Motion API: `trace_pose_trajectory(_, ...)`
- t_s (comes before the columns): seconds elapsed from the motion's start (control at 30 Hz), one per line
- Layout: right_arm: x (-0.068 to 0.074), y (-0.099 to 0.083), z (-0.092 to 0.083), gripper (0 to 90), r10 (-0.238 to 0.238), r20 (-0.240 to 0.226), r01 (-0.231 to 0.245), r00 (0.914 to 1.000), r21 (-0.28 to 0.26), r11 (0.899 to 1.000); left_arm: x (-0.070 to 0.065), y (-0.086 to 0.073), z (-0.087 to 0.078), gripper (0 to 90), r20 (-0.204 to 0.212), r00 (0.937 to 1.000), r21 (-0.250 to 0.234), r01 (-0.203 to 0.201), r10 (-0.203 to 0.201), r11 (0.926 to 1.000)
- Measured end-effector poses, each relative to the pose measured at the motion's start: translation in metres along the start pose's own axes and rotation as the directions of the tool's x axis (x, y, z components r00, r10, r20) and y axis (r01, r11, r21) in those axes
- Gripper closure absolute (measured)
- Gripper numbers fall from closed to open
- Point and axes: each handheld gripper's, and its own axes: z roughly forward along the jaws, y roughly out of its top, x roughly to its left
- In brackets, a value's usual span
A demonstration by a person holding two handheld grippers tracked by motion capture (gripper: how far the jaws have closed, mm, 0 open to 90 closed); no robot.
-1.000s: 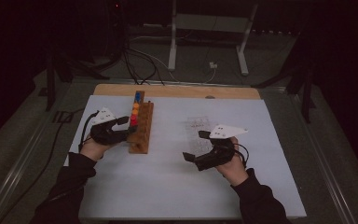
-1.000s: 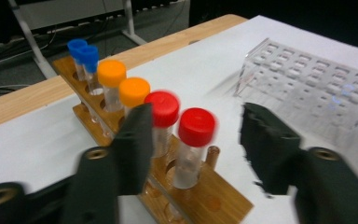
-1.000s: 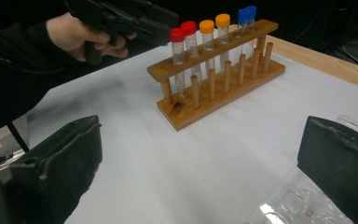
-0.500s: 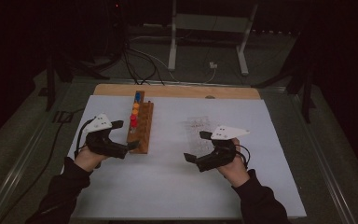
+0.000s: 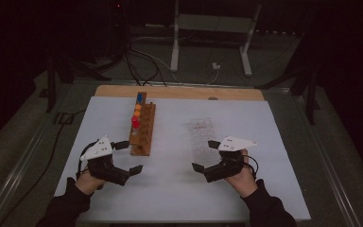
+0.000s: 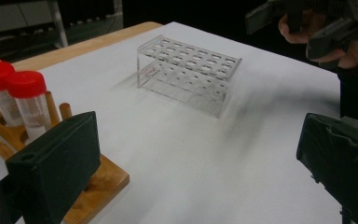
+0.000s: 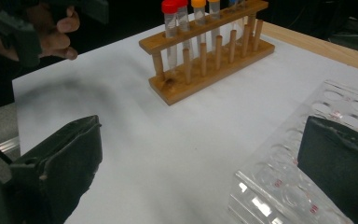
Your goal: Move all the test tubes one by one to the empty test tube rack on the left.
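Beside the wooden tube rack [image 5: 142, 133], the left gripper [image 5: 126, 156] and right gripper [image 5: 205, 155] gape empty; tube labels stay illegible.

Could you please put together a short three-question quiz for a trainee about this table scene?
1. True or false: the left gripper holds a tube.
2. Which rack lies nearer the right gripper: A) wooden rack, B) clear plastic rack?
3. What colour are the caps of the two capped tubes closest to the left gripper?

Key: 1 false, its jaws are open and empty; 2 B; 3 red.
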Motion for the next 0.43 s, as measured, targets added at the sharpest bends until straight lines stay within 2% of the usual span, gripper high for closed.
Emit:
trace_pose_trajectory(0.1, 0.000, -0.002, -0.003, 0.0, -0.002, 0.010, 0.002, 0.9999, -0.005, 1.000, -0.003, -0.012, 0.002, 0.4, 0.010, 0.9999, -0.001, 0.007, -0.007, 1.0000)
trace_pose_trajectory(0.23, -0.001, -0.004, -0.004, 0.0, -0.002, 0.018, 0.002, 0.9998, -0.015, 1.000, -0.006, -0.028, 0.009, 0.5, 0.001, 1.0000, 0.028, 0.007, -0.007, 0.9996)
trace_pose_trajectory(0.43, 0.000, -0.003, -0.004, 0.0, -0.012, 0.021, 0.013, 0.9997, -0.015, 1.000, -0.010, -0.034, 0.015, 0.5, 0.018, 0.9998, 0.036, 0.008, -0.009, 0.9993)
